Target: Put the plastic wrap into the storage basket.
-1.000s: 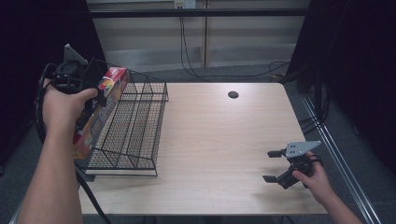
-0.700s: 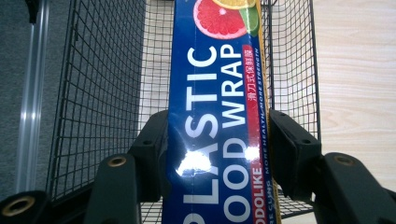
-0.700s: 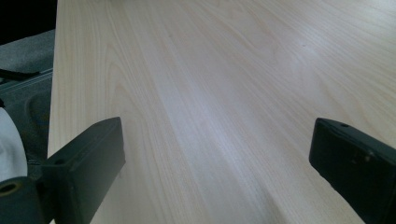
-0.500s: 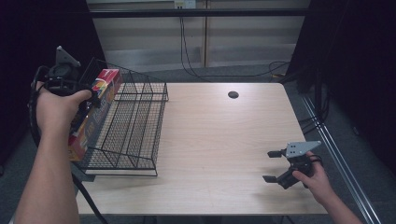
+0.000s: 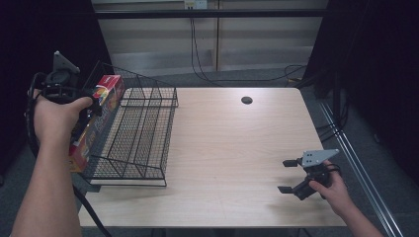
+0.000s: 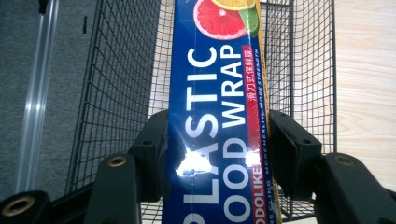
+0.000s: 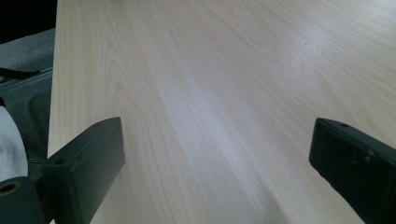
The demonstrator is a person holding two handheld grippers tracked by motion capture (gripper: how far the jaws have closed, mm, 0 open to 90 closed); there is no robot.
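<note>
Left gripper (image 6: 217,154) clamped across the width of a long plastic wrap box (image 6: 217,116), jaws pressing on both long sides; blue face with grapefruit print toward the camera on it. From the high view the box (image 5: 96,116) hangs at the far left edge of the table (image 5: 237,148), tilted, its upper end by the tall left wall of the black wire rack (image 5: 138,133), lower end down near the rack's front left corner. Cannot tell for sure whether the box sits just inside that wall or just outside it; the left gripper view has mesh behind and on both sides of the box, so it looks to be over the rack. Box is not set down: it is carried, not resting on the rack floor. Judged progress: pickup done, placement into the rack left, then release. Right gripper (image 5: 292,176) rests low at the table's near right, jaws spread wide, nothing between them, bare wood ahead.
</note>
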